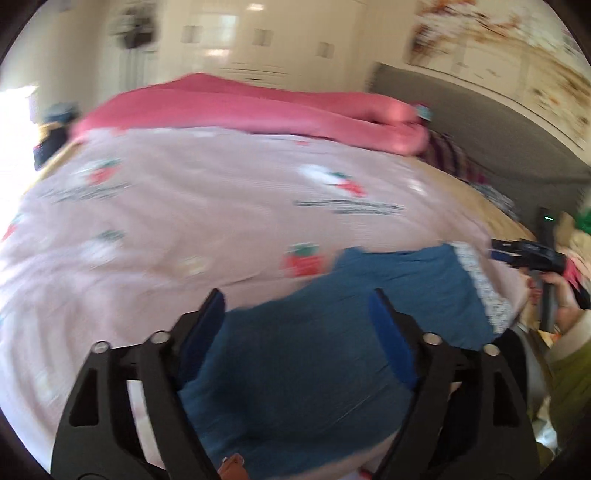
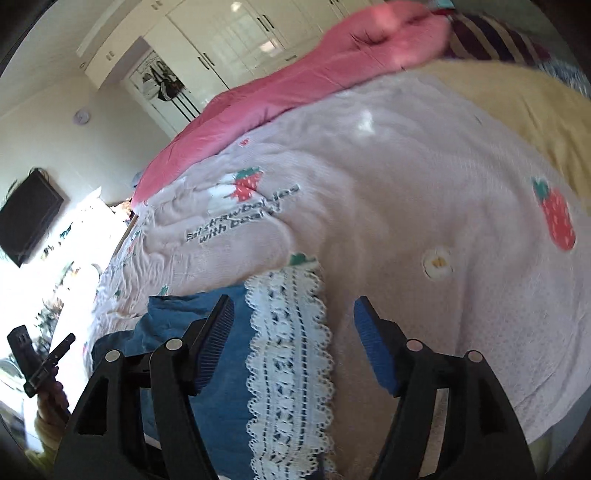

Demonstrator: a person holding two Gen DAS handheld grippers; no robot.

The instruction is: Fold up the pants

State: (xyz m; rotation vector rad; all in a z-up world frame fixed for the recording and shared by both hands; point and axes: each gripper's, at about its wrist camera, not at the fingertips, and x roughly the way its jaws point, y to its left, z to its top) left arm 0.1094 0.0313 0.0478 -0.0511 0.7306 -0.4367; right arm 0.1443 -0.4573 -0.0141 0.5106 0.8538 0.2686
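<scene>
Blue pants [image 1: 295, 354] with a white lace hem [image 1: 480, 284] lie on a pink strawberry-print bedspread [image 1: 184, 206]. My left gripper [image 1: 297, 299] is open just above the blue cloth and holds nothing. In the right wrist view the lace hem [image 2: 291, 350] runs between the open fingers of my right gripper [image 2: 293, 306], with blue cloth [image 2: 229, 406] to its left. The right gripper also shows in the left wrist view [image 1: 528, 254], off the hem's right end. The left gripper shows in the right wrist view [image 2: 40, 362] at the far left.
A rolled pink duvet [image 1: 258, 107] lies along the far side of the bed. A striped pillow [image 1: 450, 155] and a grey headboard [image 1: 480, 122] are at the right. White wardrobes [image 2: 240, 33] stand beyond. A dark TV [image 2: 29, 218] hangs on the wall.
</scene>
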